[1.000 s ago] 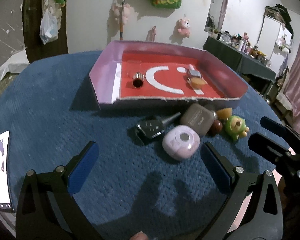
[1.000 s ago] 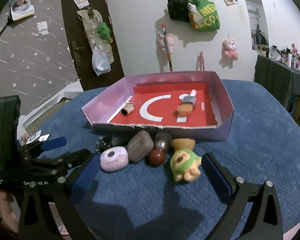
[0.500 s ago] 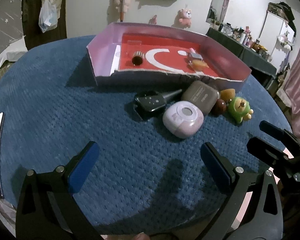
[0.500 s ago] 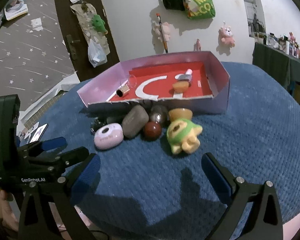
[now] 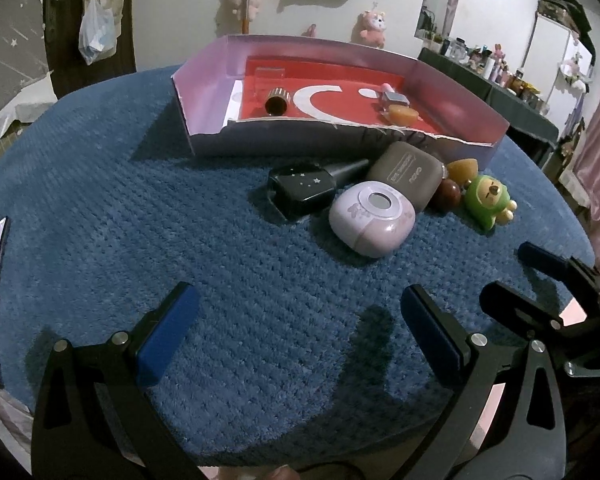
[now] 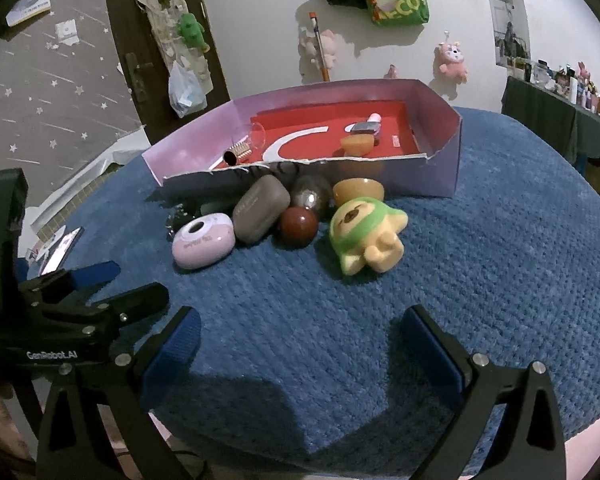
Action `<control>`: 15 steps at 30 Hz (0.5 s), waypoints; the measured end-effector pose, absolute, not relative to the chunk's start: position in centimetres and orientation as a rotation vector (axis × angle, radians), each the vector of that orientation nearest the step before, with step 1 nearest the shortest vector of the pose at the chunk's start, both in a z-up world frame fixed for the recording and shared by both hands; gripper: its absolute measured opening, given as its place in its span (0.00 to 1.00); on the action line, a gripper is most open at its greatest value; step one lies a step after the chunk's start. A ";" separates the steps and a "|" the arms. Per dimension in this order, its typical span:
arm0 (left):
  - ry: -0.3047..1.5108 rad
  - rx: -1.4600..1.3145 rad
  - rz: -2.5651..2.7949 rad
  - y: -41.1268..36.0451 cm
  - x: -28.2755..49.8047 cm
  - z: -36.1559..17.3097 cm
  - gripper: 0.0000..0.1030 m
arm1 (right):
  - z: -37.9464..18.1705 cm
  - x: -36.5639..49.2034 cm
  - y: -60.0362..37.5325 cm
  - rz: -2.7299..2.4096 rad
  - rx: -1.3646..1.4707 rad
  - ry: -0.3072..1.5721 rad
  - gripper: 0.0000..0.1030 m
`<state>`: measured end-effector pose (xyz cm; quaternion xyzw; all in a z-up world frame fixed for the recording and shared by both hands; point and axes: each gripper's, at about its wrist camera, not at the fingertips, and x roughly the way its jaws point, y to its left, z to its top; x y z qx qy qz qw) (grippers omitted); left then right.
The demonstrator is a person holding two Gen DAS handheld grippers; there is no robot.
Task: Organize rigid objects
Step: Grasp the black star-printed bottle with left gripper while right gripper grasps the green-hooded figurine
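The loose stuff is packed tight against the front wall of the box (image 6: 416,178), and that's where this could go sideways. The red ball (image 6: 299,227) and the steel ball (image 6: 311,197) sit wedged between the grey case (image 6: 261,214) and the green toy (image 6: 360,236) — pull either neighbour out and my guess is a ball rolls off across the blue cloth (image 6: 480,280), maybe right over the table edge. The pink case (image 5: 372,218) leans against the grey one and looks smooth and rounded, so a pinch that's off-centre will probably squirt it out. The black bottle (image 5: 303,193) lies half under the pile, so dragging it would likely shove everything else. Also the box front is torn and low, so clipping it on the way in could tip the cardboard.

Already in the box: a gold tube (image 5: 277,103), an orange cup (image 5: 402,114) and a small bottle (image 5: 394,98). Another orange cup (image 6: 357,190) is outside, touching the wall.

Fingers — the left gripper (image 5: 296,336) is spread wide, holding nothing, hovering over bare cloth well short of the pile. The right gripper (image 6: 300,348) is the same: wide apart, empty, touching nothing, with the toy nearest ahead of it.
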<state>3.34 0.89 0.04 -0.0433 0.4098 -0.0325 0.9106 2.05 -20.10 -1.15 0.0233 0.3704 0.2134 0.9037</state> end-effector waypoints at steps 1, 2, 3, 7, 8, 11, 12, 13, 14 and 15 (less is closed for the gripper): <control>0.843 -0.081 -0.063 0.8 3.3 0.0 1.00 | -1.1 2.1 -20.1 0.439 0.044 0.765 1.00; 0.841 -0.071 -0.058 0.6 3.3 -0.1 1.00 | -1.2 2.1 -20.0 0.438 0.042 0.765 1.00; 0.841 -0.063 -0.054 0.5 3.3 -0.1 1.00 | -1.2 2.1 -20.1 0.437 0.042 0.765 1.00; 0.843 -0.036 -0.043 0.2 3.3 -0.2 1.00 | -1.3 2.4 -20.1 0.428 0.041 0.763 1.00; 0.845 -0.037 -0.044 0.2 3.3 -0.2 1.00 | -1.3 2.4 -20.2 0.427 0.040 0.762 1.00; 0.847 -0.049 -0.049 0.6 3.5 -0.1 1.00 | -1.3 2.7 -20.1 0.423 0.037 0.762 1.00; 0.847 -0.053 -0.048 0.8 3.6 -0.1 1.00 | -1.3 2.7 -20.1 0.423 0.038 0.762 1.00; 0.849 -0.058 -0.047 0.9 3.8 -0.1 1.00 | -1.2 2.8 -20.2 0.422 0.040 0.763 1.00; 0.849 -0.063 -0.047 1.1 3.9 0.0 1.00 | -1.2 2.9 -20.3 0.420 0.042 0.764 1.00; 0.850 -0.067 -0.048 1.3 4.1 0.0 1.00 | -1.2 3.0 -20.4 0.418 0.046 0.766 1.00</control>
